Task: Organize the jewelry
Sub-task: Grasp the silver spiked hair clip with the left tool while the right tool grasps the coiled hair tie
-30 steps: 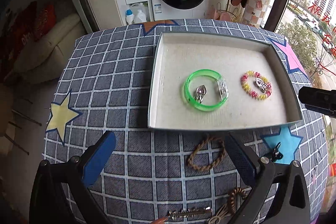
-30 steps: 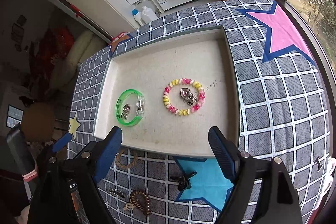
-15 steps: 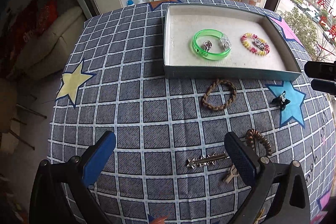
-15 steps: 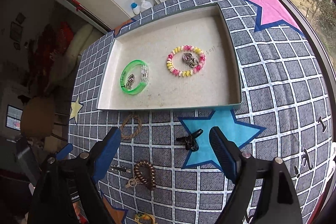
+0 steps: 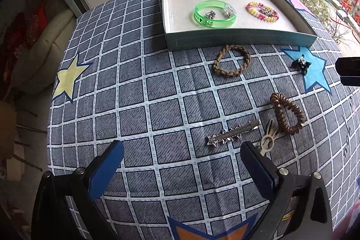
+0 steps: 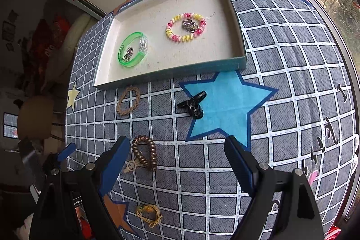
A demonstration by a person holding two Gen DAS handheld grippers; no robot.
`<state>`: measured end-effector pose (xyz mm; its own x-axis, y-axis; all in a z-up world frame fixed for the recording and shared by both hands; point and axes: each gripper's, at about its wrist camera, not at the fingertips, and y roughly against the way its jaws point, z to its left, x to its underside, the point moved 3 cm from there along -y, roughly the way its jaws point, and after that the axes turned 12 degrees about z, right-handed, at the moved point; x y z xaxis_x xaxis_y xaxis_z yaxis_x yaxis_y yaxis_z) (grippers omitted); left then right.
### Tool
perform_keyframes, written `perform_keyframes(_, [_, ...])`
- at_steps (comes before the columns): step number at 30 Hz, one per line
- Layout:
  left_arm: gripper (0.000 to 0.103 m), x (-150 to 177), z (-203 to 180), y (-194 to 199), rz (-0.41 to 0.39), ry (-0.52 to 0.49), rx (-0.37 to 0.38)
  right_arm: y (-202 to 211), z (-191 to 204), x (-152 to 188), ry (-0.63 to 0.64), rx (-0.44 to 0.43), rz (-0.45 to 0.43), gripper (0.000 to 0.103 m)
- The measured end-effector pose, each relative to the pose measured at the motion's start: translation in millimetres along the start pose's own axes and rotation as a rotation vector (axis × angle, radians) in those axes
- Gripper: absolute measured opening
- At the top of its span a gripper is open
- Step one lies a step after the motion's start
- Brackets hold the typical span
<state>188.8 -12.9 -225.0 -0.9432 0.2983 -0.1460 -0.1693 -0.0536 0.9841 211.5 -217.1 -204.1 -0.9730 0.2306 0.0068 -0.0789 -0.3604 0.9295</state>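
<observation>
Round table under a grey grid-pattern cloth (image 5: pixel 139 87) with coloured stars. Shallow rectangular teal-sided tray with pale lining (image 5: pixel 238 41) sits at the far side of it.

Left gripper (image 5: pixel 182 156): blue-padded jaws wide apart, nothing between them, hanging over bare cloth near the table's close edge. Right gripper (image 6: pixel 177 153): jaws also spread wide, holding nothing, over the cloth just short of the blue star (image 6: pixel 225 105).

In the tray: translucent green plastic bangle (image 5: pixel 214 14) with a small silver charm inside its ring, towards the left; pink-yellow-white coiled bead bracelet (image 6: pixel 185 27) ringing another small metal piece, to its right. The two are apart.

Loose on the cloth, outside the tray:
- tan braided cord bracelet (image 5: pixel 232 60), just in front of the tray wall
- brown spiral coil hair tie (image 5: pixel 286 114), right of centre
- silver hair clip with star-shaped studs (image 5: pixel 232 133), just ahead of the left gripper's right finger
- beige loop-shaped pin (image 5: pixel 267 138), touching the coil tie
- small black claw clip (image 6: pixel 192 105), on the blue star's left edge
- thin yellow cord with a small bead (image 6: pixel 149 213), near the table's close edge, in the right wrist view
</observation>
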Motion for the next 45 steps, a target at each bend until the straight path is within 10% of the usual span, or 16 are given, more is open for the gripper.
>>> perform_keyframes(26, [0.103,-29.4,-16.2,-34.0,0.000,-0.088,0.050,-63.4,34.4,23.2,0.043,0.120,0.123,0.087])
perform_keyframes(32, [0.102,-41.5,-9.3,-36.7,0.003,-0.064,0.077,-73.9,37.9,19.0,0.066,0.157,0.140,0.066])
perform_keyframes(45, [0.056,-46.4,-20.7,-31.5,0.000,-0.080,0.137,-88.9,68.6,18.6,0.252,0.349,0.130,0.037])
